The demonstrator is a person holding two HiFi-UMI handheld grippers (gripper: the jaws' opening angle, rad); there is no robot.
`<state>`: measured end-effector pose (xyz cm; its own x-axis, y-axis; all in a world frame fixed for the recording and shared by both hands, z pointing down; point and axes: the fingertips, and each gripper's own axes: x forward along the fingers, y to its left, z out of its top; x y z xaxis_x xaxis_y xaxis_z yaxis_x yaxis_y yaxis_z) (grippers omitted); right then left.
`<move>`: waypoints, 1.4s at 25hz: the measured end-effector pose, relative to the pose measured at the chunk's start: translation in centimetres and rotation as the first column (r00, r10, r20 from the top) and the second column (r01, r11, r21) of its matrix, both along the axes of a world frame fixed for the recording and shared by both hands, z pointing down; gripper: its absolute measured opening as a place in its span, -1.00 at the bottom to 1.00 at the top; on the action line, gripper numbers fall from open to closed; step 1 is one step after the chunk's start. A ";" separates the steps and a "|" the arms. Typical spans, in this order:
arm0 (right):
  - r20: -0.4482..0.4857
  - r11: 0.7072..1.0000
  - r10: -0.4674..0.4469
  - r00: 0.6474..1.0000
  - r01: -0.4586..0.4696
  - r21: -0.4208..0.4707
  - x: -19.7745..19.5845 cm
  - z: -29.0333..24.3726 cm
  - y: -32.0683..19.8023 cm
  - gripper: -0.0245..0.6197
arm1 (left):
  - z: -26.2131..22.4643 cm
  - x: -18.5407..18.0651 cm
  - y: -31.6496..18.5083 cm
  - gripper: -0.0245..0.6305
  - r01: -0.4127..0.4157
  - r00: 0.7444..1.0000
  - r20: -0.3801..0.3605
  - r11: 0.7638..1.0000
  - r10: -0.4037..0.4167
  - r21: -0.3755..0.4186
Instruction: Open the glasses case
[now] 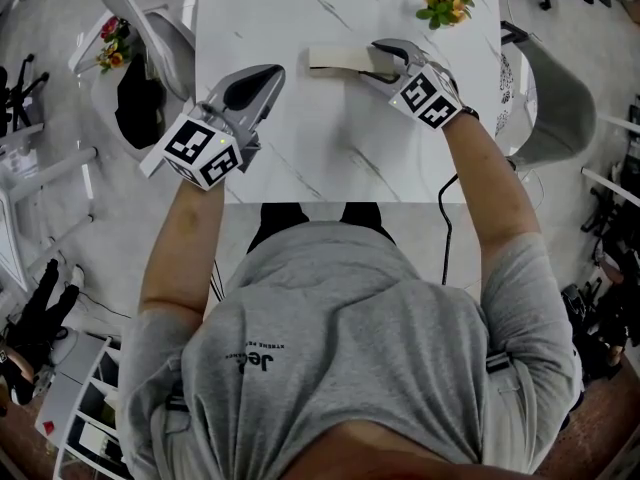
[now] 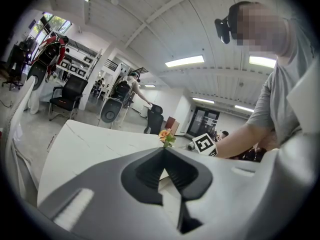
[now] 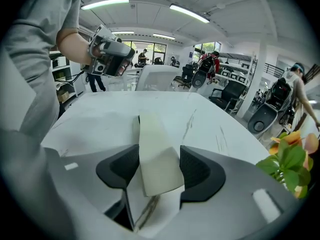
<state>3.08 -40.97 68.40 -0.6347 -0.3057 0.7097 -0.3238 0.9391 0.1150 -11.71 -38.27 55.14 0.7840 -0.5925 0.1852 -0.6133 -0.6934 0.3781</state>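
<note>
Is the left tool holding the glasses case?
No, the left tool is closed with nothing in it, and the glasses case sits between the jaws of the right tool.

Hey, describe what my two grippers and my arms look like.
The left gripper and right gripper are light grey shells with black-padded fingers. Each carries a cube of black-and-white square markers. The person wears a grey short-sleeved T-shirt, forearms bare.
</note>
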 end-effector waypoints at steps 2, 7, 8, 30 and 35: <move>0.006 1.000 -0.001 1.000 0.001 0.004 -0.1 -0.2 -0.1 -0.14 | 0.0 0.0 0.0 -0.75 0.000 1.000 0.000 1.000 0.000 0.000; 0.024 1.000 0.005 1.000 -0.005 0.004 0.0 -0.3 -0.1 -0.18 | 0.0 0.0 0.2 -0.75 -0.006 1.000 0.000 1.000 0.006 -0.001; 0.029 1.000 0.008 1.000 -0.008 0.006 0.1 -0.4 -0.1 -0.20 | 0.1 0.0 0.3 -0.75 -0.009 1.000 0.002 1.000 0.009 -0.001; 0.016 0.993 0.023 1.000 -0.024 0.113 0.4 -2.7 -2.5 -0.66 | 0.0 -0.1 1.0 -0.75 -0.017 1.000 0.003 1.000 0.017 0.000; -0.012 0.989 0.025 1.000 -0.023 0.149 0.5 -2.5 -3.8 -0.72 | 0.2 -0.2 0.7 -0.75 -0.011 1.000 0.002 1.000 0.011 -0.004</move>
